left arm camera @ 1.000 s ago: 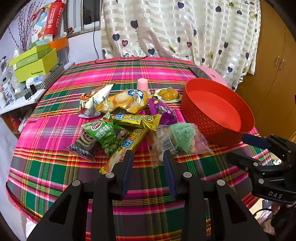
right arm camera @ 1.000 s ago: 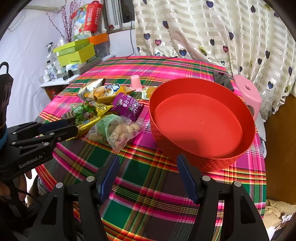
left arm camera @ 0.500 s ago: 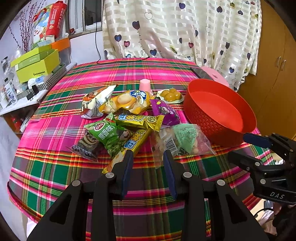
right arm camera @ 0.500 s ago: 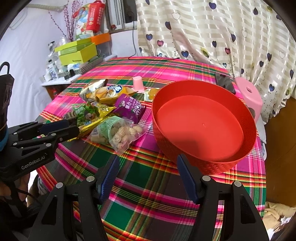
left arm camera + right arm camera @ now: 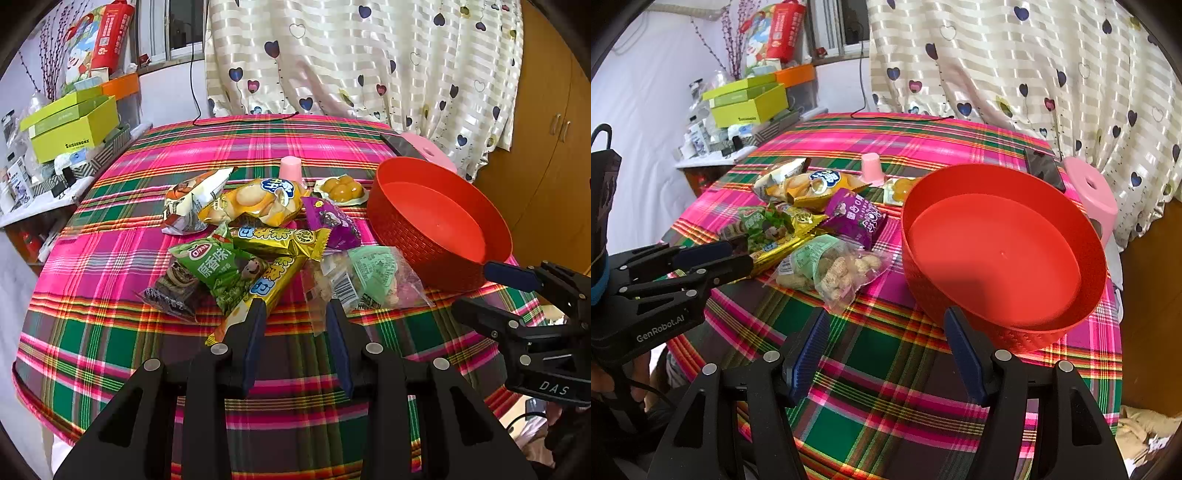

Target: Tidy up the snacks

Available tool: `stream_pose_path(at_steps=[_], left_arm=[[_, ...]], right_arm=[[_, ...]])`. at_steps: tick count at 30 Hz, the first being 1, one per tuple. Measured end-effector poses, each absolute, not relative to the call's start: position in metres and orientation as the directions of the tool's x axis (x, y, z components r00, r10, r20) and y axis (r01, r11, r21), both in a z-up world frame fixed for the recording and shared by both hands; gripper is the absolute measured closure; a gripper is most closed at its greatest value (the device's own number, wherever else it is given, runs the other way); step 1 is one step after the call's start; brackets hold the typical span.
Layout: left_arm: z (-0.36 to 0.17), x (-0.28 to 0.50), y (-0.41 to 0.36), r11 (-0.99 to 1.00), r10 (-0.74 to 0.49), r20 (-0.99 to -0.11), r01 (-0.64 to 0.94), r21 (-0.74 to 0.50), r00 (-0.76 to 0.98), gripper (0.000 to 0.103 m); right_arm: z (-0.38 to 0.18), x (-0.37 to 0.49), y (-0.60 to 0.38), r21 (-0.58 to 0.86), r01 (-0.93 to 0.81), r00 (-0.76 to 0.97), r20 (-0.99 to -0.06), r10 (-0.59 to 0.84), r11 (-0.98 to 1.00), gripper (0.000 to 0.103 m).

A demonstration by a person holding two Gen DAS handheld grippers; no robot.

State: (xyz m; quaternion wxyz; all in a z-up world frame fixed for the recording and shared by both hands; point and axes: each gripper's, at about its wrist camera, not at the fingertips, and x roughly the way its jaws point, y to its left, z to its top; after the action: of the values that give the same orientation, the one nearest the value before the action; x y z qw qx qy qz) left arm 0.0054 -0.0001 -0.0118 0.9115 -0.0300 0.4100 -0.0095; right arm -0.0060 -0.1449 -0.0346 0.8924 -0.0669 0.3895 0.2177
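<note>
since a second ago both views have edged slightly closer to the snack pile — nothing on the cloth has shifted.

left wrist view: the left gripper [image 5: 293, 314] hangs with jaws narrowly apart and nothing between them, just short of the gold wrapper [image 5: 271, 275] and the clear peanut bag [image 5: 369, 277], which lie left of the red basket [image 5: 406, 236].

right wrist view: the right gripper [image 5: 886, 328] stands wide and empty, near the red basket's [image 5: 1027, 336] front rim — peanut bag [image 5: 834, 267] to its left.

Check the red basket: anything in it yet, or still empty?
Empty. The red basket shows only its bare red floor in both views; the snack packets all lie on the tablecloth beside it.
</note>
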Motion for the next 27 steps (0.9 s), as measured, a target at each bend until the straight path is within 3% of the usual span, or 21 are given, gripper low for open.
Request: stream_pose_path(at_steps=[27], left_arm=[[-0.016, 0.006, 0.017, 0.994, -0.082, -0.750, -0.004, -0.112, 0.656, 0.068]], right_arm=[[-0.036, 0.004, -0.127, 0.055, -0.506, 0.573, -0.724, 0.383, 0.861, 0.039]])
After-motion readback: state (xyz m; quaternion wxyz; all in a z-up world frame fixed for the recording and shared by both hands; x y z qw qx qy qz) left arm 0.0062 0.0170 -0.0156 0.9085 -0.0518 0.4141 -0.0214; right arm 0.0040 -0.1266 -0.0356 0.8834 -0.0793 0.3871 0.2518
